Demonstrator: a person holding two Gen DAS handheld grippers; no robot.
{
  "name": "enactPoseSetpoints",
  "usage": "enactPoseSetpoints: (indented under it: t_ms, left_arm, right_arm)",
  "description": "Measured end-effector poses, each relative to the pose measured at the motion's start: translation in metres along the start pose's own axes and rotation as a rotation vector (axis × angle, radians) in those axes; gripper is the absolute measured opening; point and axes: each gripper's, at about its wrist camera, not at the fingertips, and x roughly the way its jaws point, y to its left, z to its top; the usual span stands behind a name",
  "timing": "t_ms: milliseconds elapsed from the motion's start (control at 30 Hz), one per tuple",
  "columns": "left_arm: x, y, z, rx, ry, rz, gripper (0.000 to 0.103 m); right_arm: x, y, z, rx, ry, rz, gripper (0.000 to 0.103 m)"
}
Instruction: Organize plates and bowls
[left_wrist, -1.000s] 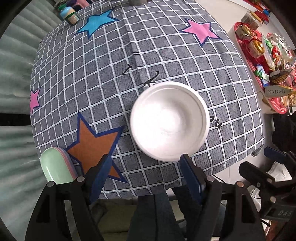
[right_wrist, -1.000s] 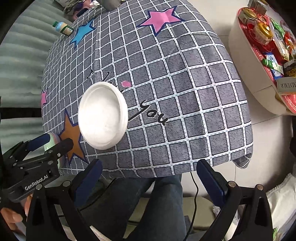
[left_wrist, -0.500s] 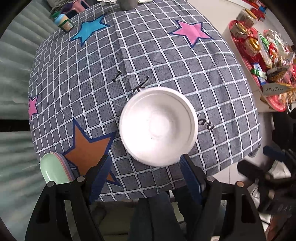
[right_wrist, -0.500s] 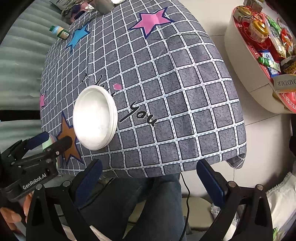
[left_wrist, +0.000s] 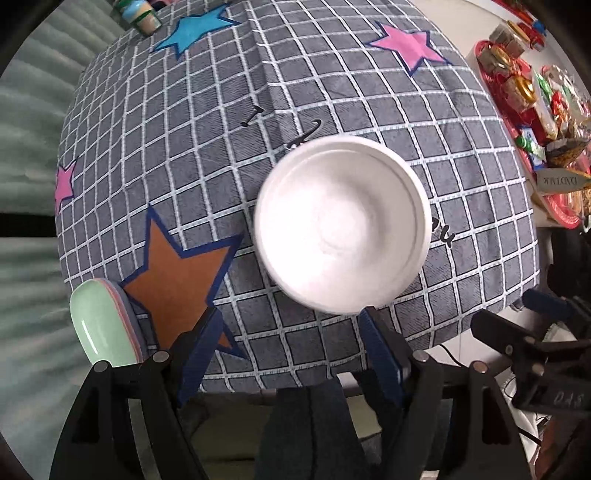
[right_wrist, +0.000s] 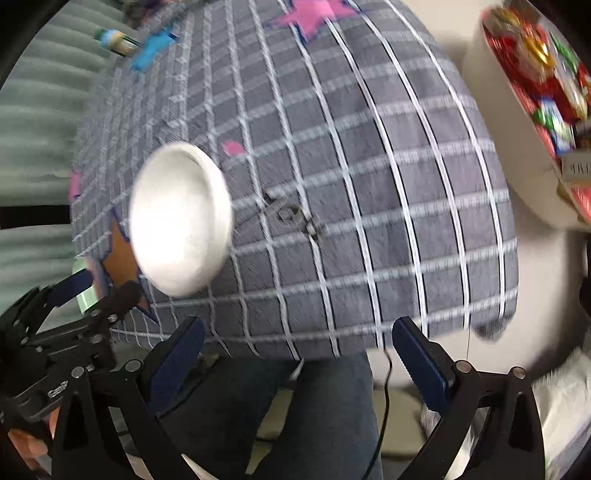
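One white bowl (left_wrist: 341, 225) sits on the desk (left_wrist: 369, 92). One stack of plates (left_wrist: 103, 325) stands at its edge. One bottle (left_wrist: 142, 16) and two claws, left claw (left_wrist: 288, 354) and right claw (right_wrist: 299, 363).

A matt white bowl (left_wrist: 341, 225) sits on woven cloth (left_wrist: 207, 129); the green plate (left_wrist: 99, 326) looks glossy.

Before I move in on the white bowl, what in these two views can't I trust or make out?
- Green plate: left wrist view shows only a sliver at the table's corner; whatever is stacked under it is unclear.
- Right wrist view: motion blur smears the white bowl and the tablecloth lettering.
- Bottle: cut by the left view's top edge, label unreadable.
- Red tray: contents too small.
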Motion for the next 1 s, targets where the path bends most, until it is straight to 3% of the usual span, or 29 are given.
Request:
enactPoseSetpoints:
  t_ms: [267, 533, 767, 867, 1000]
  left_arm:
    - [0.012, 0.006, -0.004, -0.012, -0.002, -0.01, 0.079]
    - [0.006, 0.017, -0.006, -0.002, -0.011, -0.044, 0.079]
    - [0.019, 0.037, 0.005, 0.014, -0.031, -0.057, 0.079]
    - [0.014, 0.047, 0.003, 0.024, -0.047, -0.101, 0.079]
    - [0.026, 0.052, 0.012, 0.052, -0.058, -0.116, 0.079]
  right_arm:
    - [0.002, 0.012, 0.024, -0.017, -0.01, -0.014, 0.102]
    - [0.002, 0.007, 0.02, 0.049, 0.009, -0.049, 0.102]
    - [0.001, 0.022, 0.029, 0.057, -0.058, -0.089, 0.102]
    - [0.013, 0.03, 0.026, 0.083, -0.001, -0.082, 0.102]
    - [0.019, 0.046, 0.035, 0.051, -0.019, -0.125, 0.102]
